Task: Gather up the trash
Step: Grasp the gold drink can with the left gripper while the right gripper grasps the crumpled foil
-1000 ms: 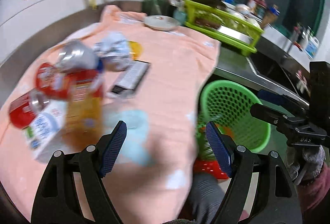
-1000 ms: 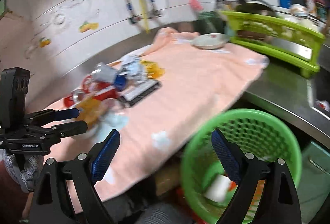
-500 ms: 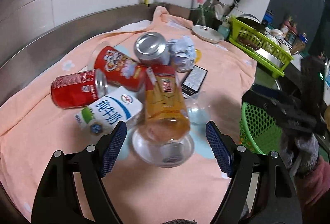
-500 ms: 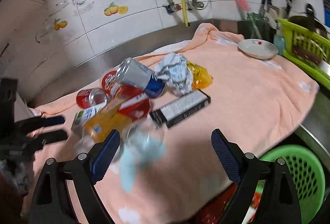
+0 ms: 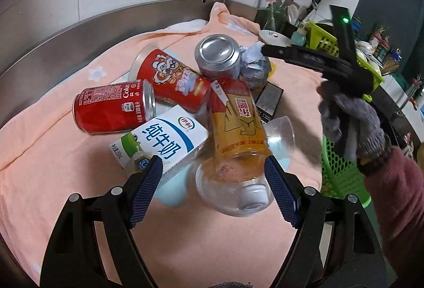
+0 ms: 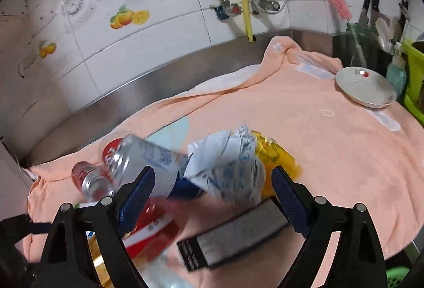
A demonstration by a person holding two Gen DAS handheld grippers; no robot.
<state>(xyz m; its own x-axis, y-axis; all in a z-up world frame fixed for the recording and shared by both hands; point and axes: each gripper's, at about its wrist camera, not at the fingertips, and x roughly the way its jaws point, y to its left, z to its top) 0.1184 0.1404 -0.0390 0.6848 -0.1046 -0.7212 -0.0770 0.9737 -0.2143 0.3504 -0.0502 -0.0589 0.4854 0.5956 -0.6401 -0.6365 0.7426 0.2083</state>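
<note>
Trash lies heaped on a peach towel: a red cola can, a white milk carton, a red snack tube, a silver can, a crumpled paper ball, a yellow wrapper, a dark flat box and an orange tea bottle. The bottle rests on a clear bowl. My left gripper stands open just short of the bottle's base. My right gripper is open with its fingers on either side of the paper ball, not touching it.
A green mesh basket sits below the counter edge at the right. A white dish and a green dish rack stand at the back right. A steel backsplash and tiled wall with pipes close the far side.
Both grippers swung from the green basket back over the towel. The left one settled in front of the bottle and bowl. The right one came in over the paper ball.
</note>
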